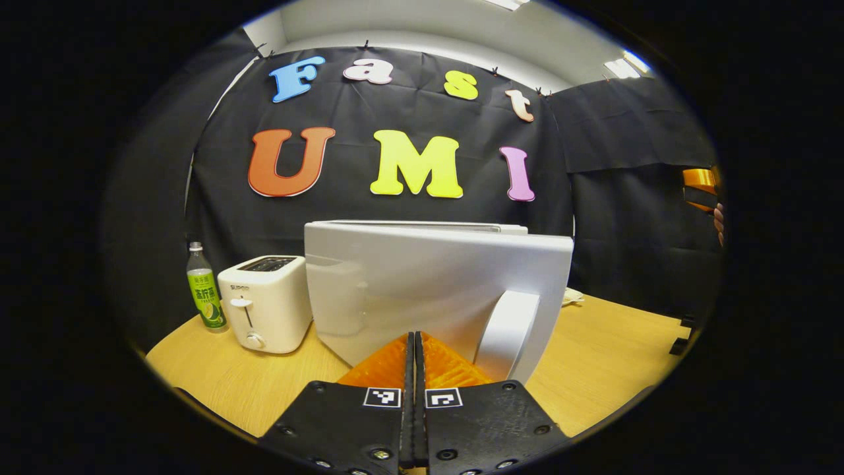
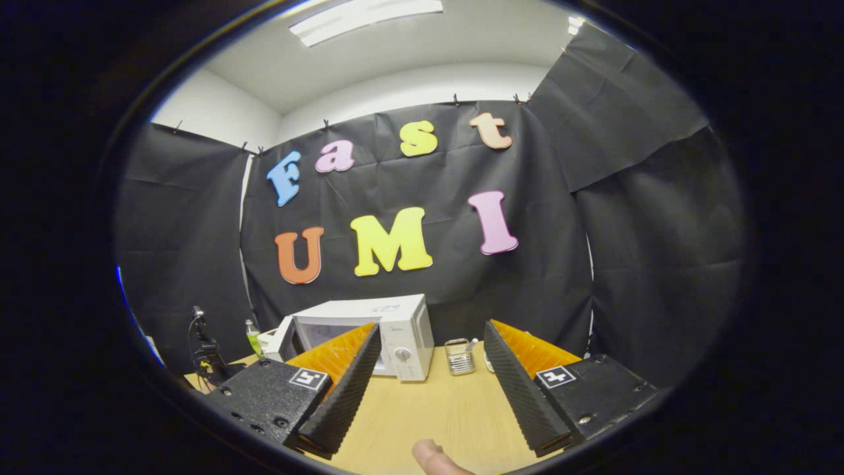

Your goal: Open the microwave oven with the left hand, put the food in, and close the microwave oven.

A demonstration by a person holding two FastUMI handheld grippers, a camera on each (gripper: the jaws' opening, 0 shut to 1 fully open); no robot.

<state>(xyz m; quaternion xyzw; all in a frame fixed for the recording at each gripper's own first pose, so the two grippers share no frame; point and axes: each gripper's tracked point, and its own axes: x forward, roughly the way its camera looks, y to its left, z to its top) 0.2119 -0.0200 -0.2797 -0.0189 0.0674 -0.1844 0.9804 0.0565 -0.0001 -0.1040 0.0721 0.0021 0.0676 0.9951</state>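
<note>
Microwave oven (image 2: pixel 369 333) stands at the back of the tabletop (image 2: pixel 435 409), its door (image 1: pixel 435 290) swung partly open with the curved handle (image 1: pixel 504 333) just beside the left tool (image 1: pixel 414 349). That tool's fingers are pressed together, gripping nothing. The right tool (image 2: pixel 428 369) hangs spread wide and empty, well back from the oven. A glass food container (image 2: pixel 459 356) sits near the oven's right side. Judged risk: the door may swing into the toaster (image 1: pixel 267 303).
</note>
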